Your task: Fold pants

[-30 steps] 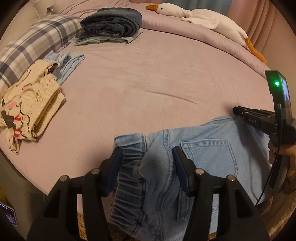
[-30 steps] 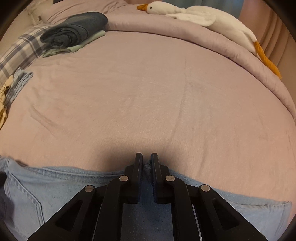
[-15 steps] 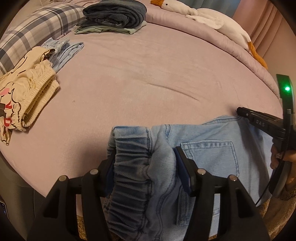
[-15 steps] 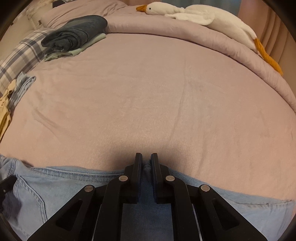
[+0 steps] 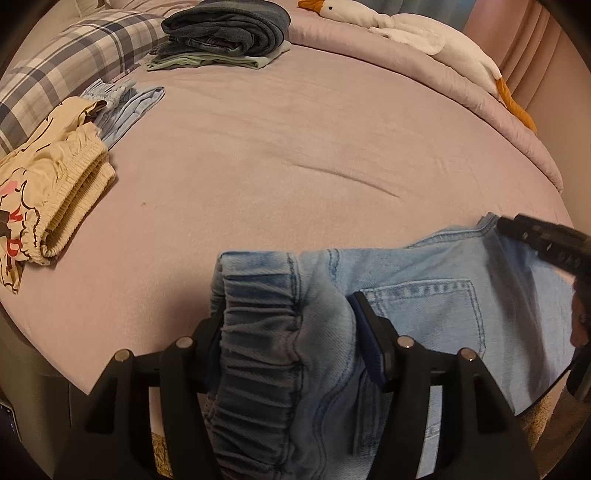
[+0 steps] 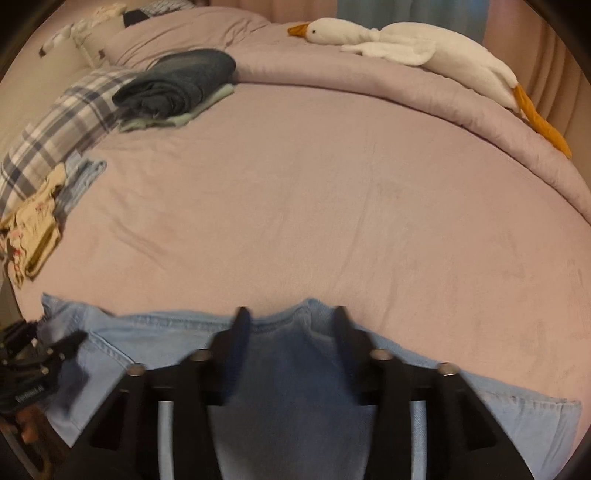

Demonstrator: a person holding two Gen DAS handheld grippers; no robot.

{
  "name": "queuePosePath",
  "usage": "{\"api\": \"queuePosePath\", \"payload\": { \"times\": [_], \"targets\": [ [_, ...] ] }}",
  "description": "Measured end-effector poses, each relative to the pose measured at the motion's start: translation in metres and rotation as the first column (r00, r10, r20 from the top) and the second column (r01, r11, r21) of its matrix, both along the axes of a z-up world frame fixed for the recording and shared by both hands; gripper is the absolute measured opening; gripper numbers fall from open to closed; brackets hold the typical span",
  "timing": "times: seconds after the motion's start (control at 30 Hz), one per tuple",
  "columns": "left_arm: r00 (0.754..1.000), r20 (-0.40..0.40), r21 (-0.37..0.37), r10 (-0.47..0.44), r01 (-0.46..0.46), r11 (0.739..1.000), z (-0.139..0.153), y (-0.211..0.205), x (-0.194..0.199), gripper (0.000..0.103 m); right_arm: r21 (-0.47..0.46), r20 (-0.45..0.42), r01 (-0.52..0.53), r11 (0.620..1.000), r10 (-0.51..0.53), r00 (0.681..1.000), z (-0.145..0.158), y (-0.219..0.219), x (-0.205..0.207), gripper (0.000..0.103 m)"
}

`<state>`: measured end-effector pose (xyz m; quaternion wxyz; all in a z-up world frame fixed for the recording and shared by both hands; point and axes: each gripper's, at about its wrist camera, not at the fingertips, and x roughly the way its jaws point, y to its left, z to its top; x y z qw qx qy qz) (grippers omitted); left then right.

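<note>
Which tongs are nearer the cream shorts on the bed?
Left. The left tongs sit by the jeans' waistband, beside the cream shorts; the opening right tongs lie farther along the jeans.

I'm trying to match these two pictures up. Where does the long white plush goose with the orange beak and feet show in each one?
Left wrist view: the white plush goose lies along the top right edge, on the raised rim of the bedding.
Right wrist view: the goose stretches across the top right, larger and more fully seen.
Shared landmark: the folded dark blue garment sits left of the goose in both.
</note>
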<state>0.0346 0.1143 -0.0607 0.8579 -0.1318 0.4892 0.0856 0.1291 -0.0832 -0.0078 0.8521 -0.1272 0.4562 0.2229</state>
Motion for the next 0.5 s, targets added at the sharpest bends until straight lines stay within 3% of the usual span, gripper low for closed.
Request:
{"api": "queuePosePath", "payload": {
  "times": [0.1,0.17,0.2,0.23,0.27,0.4,0.5],
  "targets": [
    [1.0,-0.001,0.004,-0.001,0.001,1.0,0.0,-0.001,0.0,0.061,-0.052,-0.048,-0.008,0.999,0.006,0.999,-0.024,0.005,0.005,0.052],
    [1.0,-0.001,0.004,0.0,0.0,1.0,0.0,-0.001,0.0,0.061,-0.041,-0.029,-0.018,0.999,0.017,0.999,-0.03,0.007,0.004,0.052],
    [1.0,-0.001,0.003,-0.002,0.002,1.0,0.001,-0.001,0.0,0.061,-0.034,-0.017,-0.023,0.999,0.022,1.0,-0.03,0.007,0.003,0.045],
    [1.0,-0.002,0.001,-0.001,0.001,1.0,0.001,-0.001,0.0,0.061,-0.03,-0.009,-0.025,0.999,0.025,1.0,-0.029,0.008,0.003,0.03],
    [1.0,-0.003,-0.002,0.001,-0.001,1.0,0.001,0.0,0.0,0.061,-0.031,0.002,-0.026,0.999,0.026,1.0,-0.028,0.009,0.002,0.024],
    [1.0,-0.007,0.019,0.002,-0.002,1.0,0.004,-0.004,-0.002,0.061,-0.022,0.022,-0.02,1.0,0.02,1.0,-0.018,0.01,-0.001,0.011],
    [1.0,-0.002,0.024,0.006,-0.006,1.0,0.005,-0.004,-0.004,0.061,-0.017,0.028,-0.026,1.0,0.026,0.999,-0.015,0.009,-0.001,0.011]
  ]
}}
